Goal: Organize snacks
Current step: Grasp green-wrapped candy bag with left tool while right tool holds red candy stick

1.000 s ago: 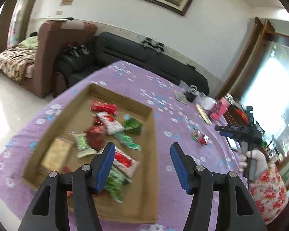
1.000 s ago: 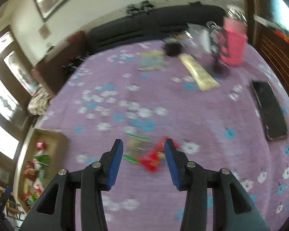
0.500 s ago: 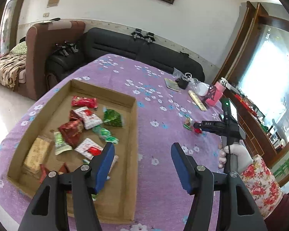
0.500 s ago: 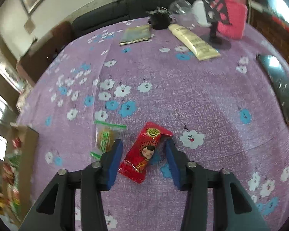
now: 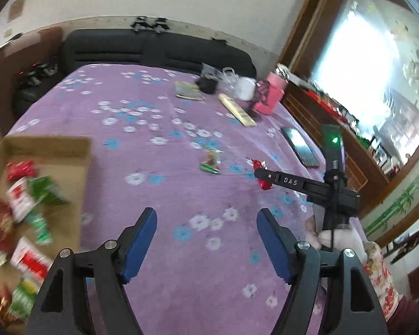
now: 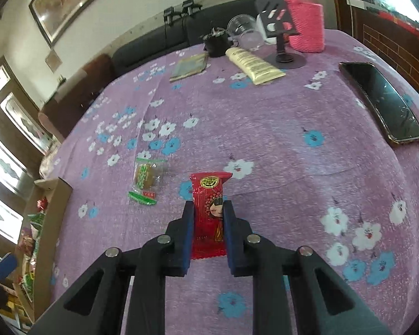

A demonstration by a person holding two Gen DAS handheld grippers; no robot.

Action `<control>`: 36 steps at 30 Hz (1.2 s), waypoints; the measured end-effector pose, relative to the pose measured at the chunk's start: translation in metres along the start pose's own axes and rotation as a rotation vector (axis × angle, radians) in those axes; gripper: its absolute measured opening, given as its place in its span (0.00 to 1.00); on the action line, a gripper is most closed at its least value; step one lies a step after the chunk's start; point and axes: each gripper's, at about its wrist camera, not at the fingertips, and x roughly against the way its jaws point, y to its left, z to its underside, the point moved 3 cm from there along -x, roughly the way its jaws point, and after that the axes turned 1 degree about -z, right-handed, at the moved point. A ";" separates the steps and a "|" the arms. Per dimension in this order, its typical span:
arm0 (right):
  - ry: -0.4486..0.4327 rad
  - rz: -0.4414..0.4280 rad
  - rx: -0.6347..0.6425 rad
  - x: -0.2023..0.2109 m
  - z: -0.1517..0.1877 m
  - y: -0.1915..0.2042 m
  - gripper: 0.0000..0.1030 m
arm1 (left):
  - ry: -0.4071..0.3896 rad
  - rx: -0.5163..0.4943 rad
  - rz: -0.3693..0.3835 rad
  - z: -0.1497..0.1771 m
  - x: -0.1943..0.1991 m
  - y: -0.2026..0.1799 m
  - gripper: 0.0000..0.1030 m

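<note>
My right gripper (image 6: 208,207) is shut on a red snack packet (image 6: 209,195) with a cartoon face, at the purple tablecloth. A green-edged clear snack packet (image 6: 145,180) lies to its left on the cloth. In the left wrist view my left gripper (image 5: 206,217) is open and empty above the cloth. The green packet (image 5: 211,162) lies ahead of it, and the right gripper (image 5: 261,177) holds the red packet (image 5: 262,183) to the right. The cardboard tray (image 5: 46,145) with several snack packets sits at the left.
At the table's far side lie a phone (image 6: 381,100), a cream tube (image 6: 254,65), a pink knitted bottle (image 6: 304,19), a black stand (image 6: 282,55), a clear cup (image 6: 241,29) and a flat packet (image 6: 190,65). A black sofa (image 5: 153,50) is behind.
My right gripper has closed on the red packet it was straddling. My left gripper has swung right, away from above the tray, and now faces the open cloth.
</note>
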 end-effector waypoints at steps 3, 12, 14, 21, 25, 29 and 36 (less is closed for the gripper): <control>0.003 -0.047 -0.040 0.002 -0.005 -0.009 0.18 | 0.032 -0.066 -0.027 -0.005 -0.026 -0.019 0.75; 0.013 -0.029 -0.065 0.001 -0.007 -0.021 0.18 | 0.067 -0.151 -0.093 -0.027 -0.096 -0.040 0.75; 0.013 -0.016 -0.069 0.000 -0.007 -0.023 0.18 | 0.077 -0.152 -0.092 -0.031 -0.109 -0.040 0.75; 0.024 0.015 -0.061 -0.003 -0.006 -0.023 0.18 | 0.095 -0.132 -0.105 -0.041 -0.139 -0.031 0.75; 0.029 0.029 -0.052 -0.006 -0.006 -0.023 0.18 | 0.084 -0.152 -0.111 -0.050 -0.152 -0.032 0.75; 0.027 0.040 -0.045 -0.006 -0.007 -0.023 0.18 | 0.086 -0.176 -0.094 -0.064 -0.171 -0.037 0.75; 0.026 0.053 -0.050 -0.005 -0.009 -0.025 0.18 | 0.133 -0.292 -0.148 -0.060 -0.189 -0.046 0.38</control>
